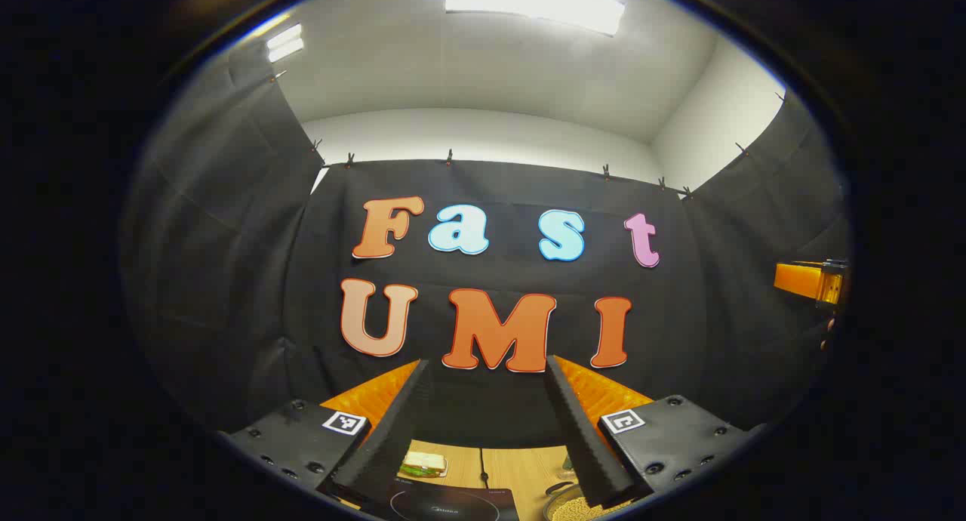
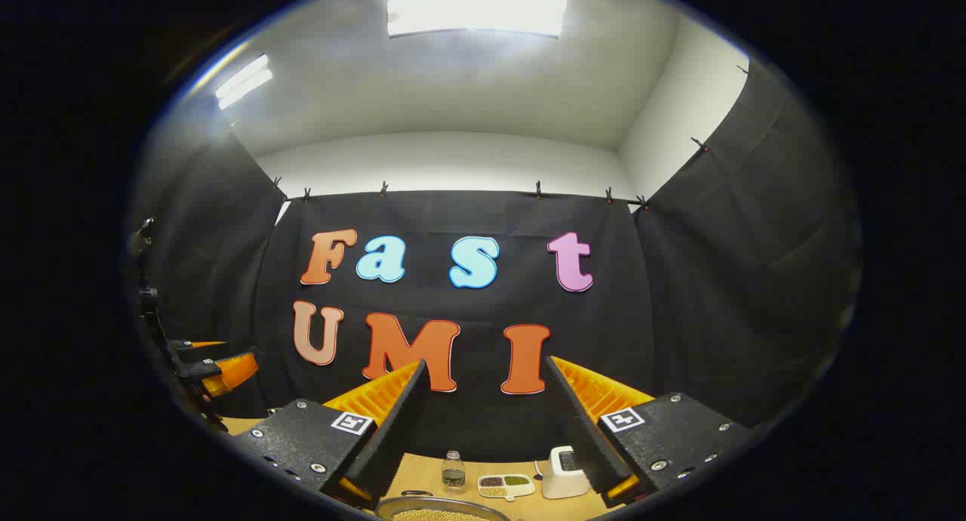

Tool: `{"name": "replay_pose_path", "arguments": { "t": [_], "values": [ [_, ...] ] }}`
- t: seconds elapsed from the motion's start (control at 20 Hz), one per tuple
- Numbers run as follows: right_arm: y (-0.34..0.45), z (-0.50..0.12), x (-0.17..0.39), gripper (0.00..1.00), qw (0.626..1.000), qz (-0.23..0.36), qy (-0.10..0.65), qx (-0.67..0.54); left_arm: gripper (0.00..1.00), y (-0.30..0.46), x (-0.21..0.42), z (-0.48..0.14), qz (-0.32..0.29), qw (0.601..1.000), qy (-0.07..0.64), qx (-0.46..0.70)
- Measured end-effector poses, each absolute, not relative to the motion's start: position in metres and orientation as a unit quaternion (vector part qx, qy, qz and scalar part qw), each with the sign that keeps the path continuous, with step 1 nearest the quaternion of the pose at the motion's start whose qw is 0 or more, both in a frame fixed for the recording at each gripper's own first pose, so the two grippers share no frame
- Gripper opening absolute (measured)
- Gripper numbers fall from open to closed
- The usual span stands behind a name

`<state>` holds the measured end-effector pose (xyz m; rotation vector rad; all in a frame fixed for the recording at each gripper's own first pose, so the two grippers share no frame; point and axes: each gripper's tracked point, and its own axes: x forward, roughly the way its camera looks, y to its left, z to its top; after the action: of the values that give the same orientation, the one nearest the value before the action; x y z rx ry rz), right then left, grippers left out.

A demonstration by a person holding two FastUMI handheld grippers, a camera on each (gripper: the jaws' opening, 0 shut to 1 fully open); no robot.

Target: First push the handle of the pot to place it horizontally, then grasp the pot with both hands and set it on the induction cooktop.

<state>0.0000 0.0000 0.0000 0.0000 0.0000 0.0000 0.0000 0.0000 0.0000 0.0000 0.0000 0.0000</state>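
— Pot (image 2: 441,510) location?
— Low at the front edge of the right gripper view, between that gripper's fingers, holding pale grains. In the left gripper view it peeks out by the right finger, just right of the induction cooktop (image 1: 453,502) on the wooden worktop (image 1: 521,468).
— Jaws?
— Left gripper (image 1: 483,491) stands wide, gripping nothing, raised above the worktop. Right gripper (image 2: 479,487) likewise wide and empty.
— Handle direction?
— Cannot tell; only a dark stub shows near the rim.
— Other items?
— Sandwich (image 1: 424,464) behind the cooktop. Farther back, a small glass jar (image 2: 453,470), a divided dish of beans (image 2: 506,485) and a white toaster (image 2: 564,472), side by side.
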Motion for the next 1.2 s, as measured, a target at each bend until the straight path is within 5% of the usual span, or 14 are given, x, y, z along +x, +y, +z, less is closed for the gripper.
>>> {"name": "replay_pose_path", "arguments": {
  "t": [1.2],
  "values": [
    [-0.019,-0.036,-0.006,0.94,0.999,0.001,0.033,-0.002,0.98,-0.002,0.013,-0.025,0.007,1.000,-0.001,0.015]
  ]
}}
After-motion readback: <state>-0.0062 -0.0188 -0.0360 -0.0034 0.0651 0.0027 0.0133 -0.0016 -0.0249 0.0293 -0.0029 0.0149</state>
